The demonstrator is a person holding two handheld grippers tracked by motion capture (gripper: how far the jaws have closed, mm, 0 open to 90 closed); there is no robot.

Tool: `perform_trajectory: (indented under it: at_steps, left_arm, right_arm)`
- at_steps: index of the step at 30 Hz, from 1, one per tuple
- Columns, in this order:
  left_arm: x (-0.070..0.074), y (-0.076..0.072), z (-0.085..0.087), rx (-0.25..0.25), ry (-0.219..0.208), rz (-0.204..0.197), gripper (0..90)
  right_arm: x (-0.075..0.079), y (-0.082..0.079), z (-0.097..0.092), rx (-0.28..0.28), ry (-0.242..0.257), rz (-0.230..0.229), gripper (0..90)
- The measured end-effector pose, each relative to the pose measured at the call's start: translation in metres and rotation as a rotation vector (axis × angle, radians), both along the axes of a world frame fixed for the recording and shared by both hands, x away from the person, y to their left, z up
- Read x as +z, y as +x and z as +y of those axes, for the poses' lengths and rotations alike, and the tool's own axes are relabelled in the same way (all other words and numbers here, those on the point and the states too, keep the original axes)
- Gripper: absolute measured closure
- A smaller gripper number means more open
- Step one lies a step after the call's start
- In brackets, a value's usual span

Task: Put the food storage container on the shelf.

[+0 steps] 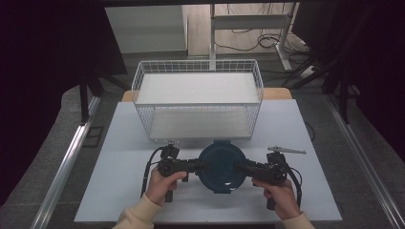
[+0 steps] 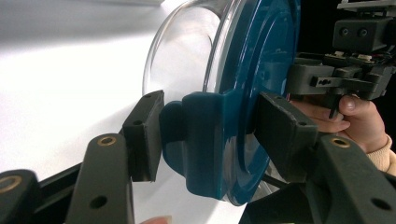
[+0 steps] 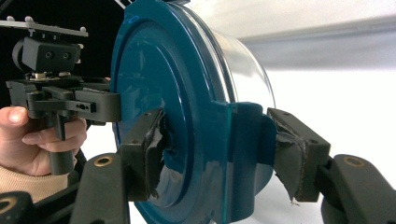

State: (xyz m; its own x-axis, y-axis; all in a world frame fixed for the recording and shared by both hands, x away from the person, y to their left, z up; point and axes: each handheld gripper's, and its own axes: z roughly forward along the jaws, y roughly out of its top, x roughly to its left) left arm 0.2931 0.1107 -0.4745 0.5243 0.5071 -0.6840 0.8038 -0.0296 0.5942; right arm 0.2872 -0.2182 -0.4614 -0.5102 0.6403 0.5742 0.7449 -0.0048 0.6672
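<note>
A round glass container with a dark teal lid (image 1: 220, 164) lies between my two grippers, just in front of the wire basket. In the left gripper view my left gripper (image 2: 215, 135) is shut on the lid's side clasp (image 2: 201, 140), one pad under the clasp and the other on the lid top (image 2: 266, 70). From the opposite side my right gripper (image 3: 219, 149) is shut on the other clasp (image 3: 247, 154) and the lid (image 3: 154, 70). From above, the left gripper (image 1: 204, 167) and the right gripper (image 1: 240, 168) point at each other across the container. Whether it rests on the table I cannot tell.
A white wire basket (image 1: 138, 76) with two shelves stands at the back of the white table (image 1: 119, 191), right behind the container. Beyond the table's far edge are desk legs and cables on the floor. Dark curtains flank both sides.
</note>
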Motion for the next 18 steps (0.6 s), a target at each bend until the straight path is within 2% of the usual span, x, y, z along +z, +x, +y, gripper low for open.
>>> perform_trajectory:
  at_steps: [6,16,18]
  left_arm:
    - [0.010,-0.004,0.002,0.010,0.002,-0.032,43.7]
    - [0.020,-0.004,0.006,0.011,0.002,-0.058,43.7]
    - [0.025,-0.004,0.009,0.021,-0.004,-0.066,43.6]
  right_arm:
    - [0.010,-0.002,0.003,0.011,0.001,-0.038,39.5]
    - [0.021,-0.002,0.006,0.019,-0.005,-0.070,39.5]
    - [0.027,0.000,0.009,0.027,-0.011,-0.081,39.6]
